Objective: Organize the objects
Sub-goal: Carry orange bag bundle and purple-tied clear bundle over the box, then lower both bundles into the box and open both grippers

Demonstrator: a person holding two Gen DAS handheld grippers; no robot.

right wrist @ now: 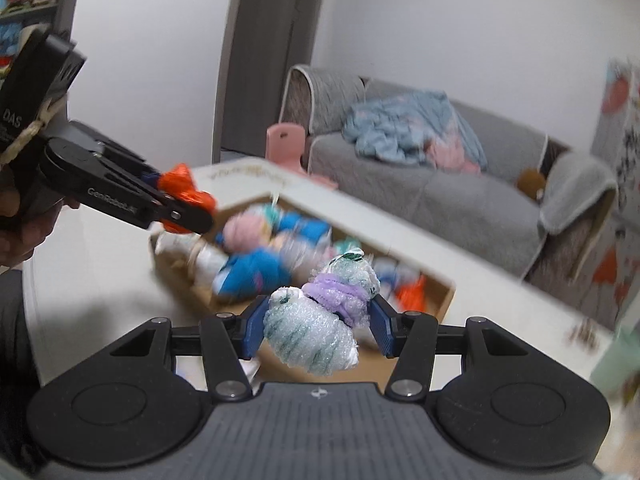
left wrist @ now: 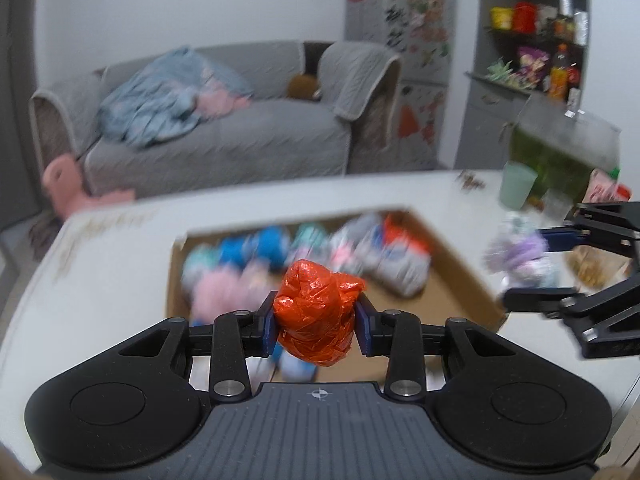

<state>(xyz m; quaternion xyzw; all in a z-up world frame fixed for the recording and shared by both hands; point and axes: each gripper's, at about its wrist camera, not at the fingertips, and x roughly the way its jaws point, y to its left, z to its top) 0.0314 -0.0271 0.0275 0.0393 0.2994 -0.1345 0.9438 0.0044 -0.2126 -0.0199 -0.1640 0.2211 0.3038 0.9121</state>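
Observation:
My left gripper [left wrist: 316,326] is shut on an orange plastic-wrapped bundle [left wrist: 320,312], held above a shallow cardboard box [left wrist: 452,264] on the white table [left wrist: 120,280]. The box holds several wrapped bundles in blue, pink, white and orange [left wrist: 272,260]. My right gripper [right wrist: 316,326] is shut on a bundle in clear bubble wrap with green and purple inside [right wrist: 320,320], also above the box [right wrist: 436,300]. In the left wrist view the right gripper [left wrist: 520,264] shows at the right with its pale bundle [left wrist: 520,256]. The right wrist view shows the left gripper [right wrist: 188,200] with the orange bundle [right wrist: 182,182] at the left.
A pale green cup [left wrist: 518,190] and a clear tank with greenery [left wrist: 560,152] stand at the table's far right. Behind the table are a grey sofa [left wrist: 224,140] with a blue blanket, a pink stool [left wrist: 64,184], a fridge [left wrist: 412,40] and shelves with bottles [left wrist: 540,40].

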